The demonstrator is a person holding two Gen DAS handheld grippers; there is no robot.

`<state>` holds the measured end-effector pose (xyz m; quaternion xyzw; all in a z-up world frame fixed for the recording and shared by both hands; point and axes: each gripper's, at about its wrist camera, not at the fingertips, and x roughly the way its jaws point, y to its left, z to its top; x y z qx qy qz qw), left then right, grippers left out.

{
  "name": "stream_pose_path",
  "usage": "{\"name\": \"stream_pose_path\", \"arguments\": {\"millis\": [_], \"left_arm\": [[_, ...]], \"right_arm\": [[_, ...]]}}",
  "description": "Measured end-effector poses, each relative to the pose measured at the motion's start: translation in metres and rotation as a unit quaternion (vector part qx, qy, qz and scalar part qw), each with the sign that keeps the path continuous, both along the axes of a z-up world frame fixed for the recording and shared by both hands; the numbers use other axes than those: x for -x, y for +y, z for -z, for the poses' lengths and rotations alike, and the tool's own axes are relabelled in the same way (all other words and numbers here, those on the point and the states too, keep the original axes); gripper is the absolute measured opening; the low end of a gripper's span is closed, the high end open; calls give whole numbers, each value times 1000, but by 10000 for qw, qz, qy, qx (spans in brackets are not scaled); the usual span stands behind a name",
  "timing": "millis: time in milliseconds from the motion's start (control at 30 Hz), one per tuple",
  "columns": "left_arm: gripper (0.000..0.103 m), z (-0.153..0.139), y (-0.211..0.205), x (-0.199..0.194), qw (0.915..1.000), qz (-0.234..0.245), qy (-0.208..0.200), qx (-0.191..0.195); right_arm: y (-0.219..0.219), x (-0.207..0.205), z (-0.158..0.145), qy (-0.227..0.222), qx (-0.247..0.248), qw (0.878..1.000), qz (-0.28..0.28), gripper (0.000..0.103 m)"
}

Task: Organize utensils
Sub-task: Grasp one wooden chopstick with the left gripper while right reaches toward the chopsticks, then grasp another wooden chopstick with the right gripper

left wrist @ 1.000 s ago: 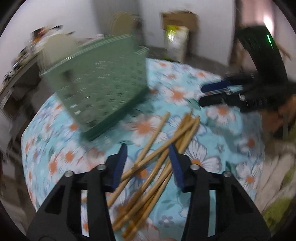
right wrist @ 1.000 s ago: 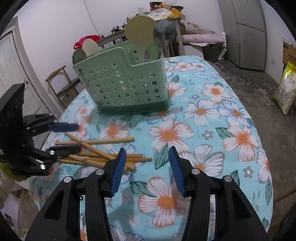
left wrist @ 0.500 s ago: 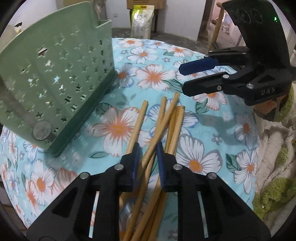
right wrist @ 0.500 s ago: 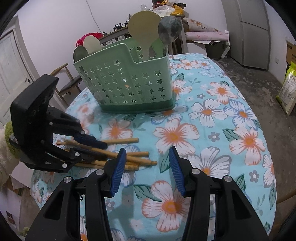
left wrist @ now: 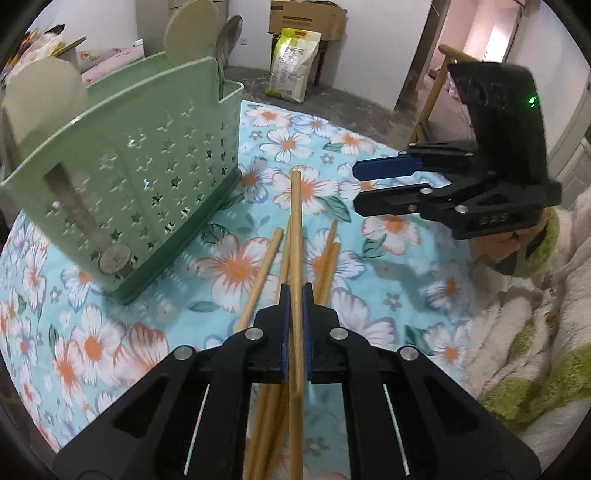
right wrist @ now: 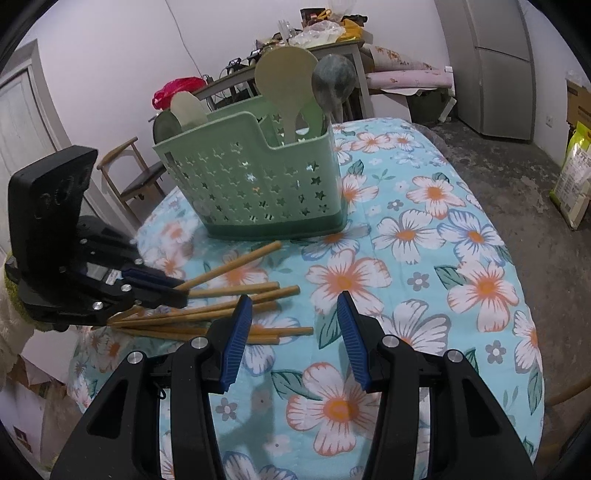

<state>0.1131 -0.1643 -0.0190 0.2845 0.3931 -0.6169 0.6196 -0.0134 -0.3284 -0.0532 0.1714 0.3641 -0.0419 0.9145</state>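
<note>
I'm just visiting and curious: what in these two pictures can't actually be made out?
- Near ends of the chopsticks: left wrist view, hidden under the left gripper and cut off by the bottom edge.
- Handles of the spoons: right wrist view, hidden behind the green basket wall.
- Clutter on the far table: too small.

You worked with matt wooden chopsticks (left wrist: 295, 236) on a soft printed floral cloth (right wrist: 424, 258), beside a smooth, star-pierced green plastic caddy (right wrist: 255, 184); your gripper pads (right wrist: 236, 339) looked ribbed.
</note>
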Motion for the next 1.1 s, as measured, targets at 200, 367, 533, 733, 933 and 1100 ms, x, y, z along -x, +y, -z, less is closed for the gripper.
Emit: {"name": "stream_pose_path", "arguments": {"millis": [200, 367, 533, 733, 933, 1100], "left_arm": [[5, -15, 32, 2, 9934, -692, 853, 336], [5, -4, 58, -7, 9654, -1895, 1723, 500], [5, 4, 100, 3, 9325, -2997, 1698, 1084], [5, 11, 142, 25, 8895, -4077, 1323, 1581], [5, 14, 175, 29, 8496, -4746, 1300, 1900], [5, 17, 202, 24, 8287, -5127, 1222, 1880]], "right_arm": [[2, 4, -4, -52, -105, 9999, -24, 47], [3, 6, -5, -66, -279, 9996, -50, 46], [2, 2, -3, -41, -785, 9968, -123, 42], [20, -23, -4, 69, -909, 9947, -478, 36], [84, -76, -8, 283, 487, 9771, -2053, 36], [140, -106, -3, 356, 1524, 9276, -3392, 34]]}}
